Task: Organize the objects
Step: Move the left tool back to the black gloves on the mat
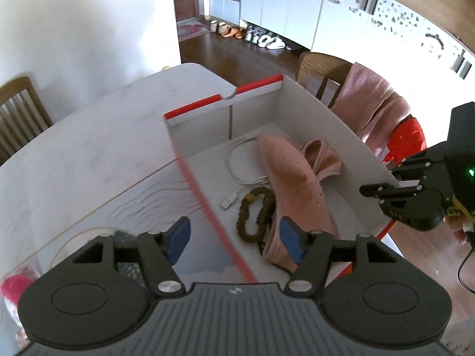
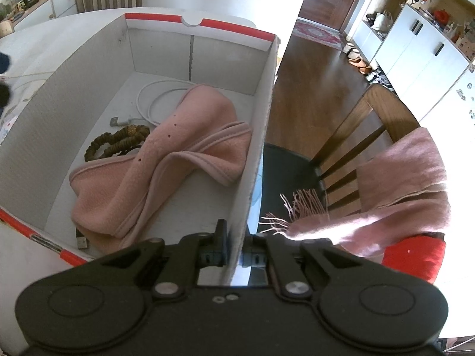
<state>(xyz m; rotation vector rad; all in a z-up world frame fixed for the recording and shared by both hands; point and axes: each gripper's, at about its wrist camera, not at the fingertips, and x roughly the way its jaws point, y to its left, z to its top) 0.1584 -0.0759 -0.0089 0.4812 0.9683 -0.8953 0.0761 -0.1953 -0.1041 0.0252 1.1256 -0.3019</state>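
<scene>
A white cardboard box with red rim (image 1: 326, 112) (image 2: 89, 59) stands on the white table (image 1: 89, 136). Inside lie a pink cloth (image 1: 294, 178) (image 2: 184, 148), a coiled white cable (image 1: 237, 163) (image 2: 154, 95) and a brown bead string (image 1: 255, 216) (image 2: 115, 144). My left gripper (image 1: 234, 237) is open, its jaws astride the box's left wall, one blue pad inside, one outside. My right gripper (image 2: 234, 249) is shut on the box's right wall (image 2: 255, 154); it also shows in the left wrist view (image 1: 397, 190) at that wall.
A wooden chair (image 2: 356, 136) with a pink scarf (image 2: 400, 184) and something red (image 2: 415, 255) stands right of the table. Another chair (image 1: 20, 112) is at the far left. A red-white object (image 1: 17, 290) and a thin wire lie near the left gripper.
</scene>
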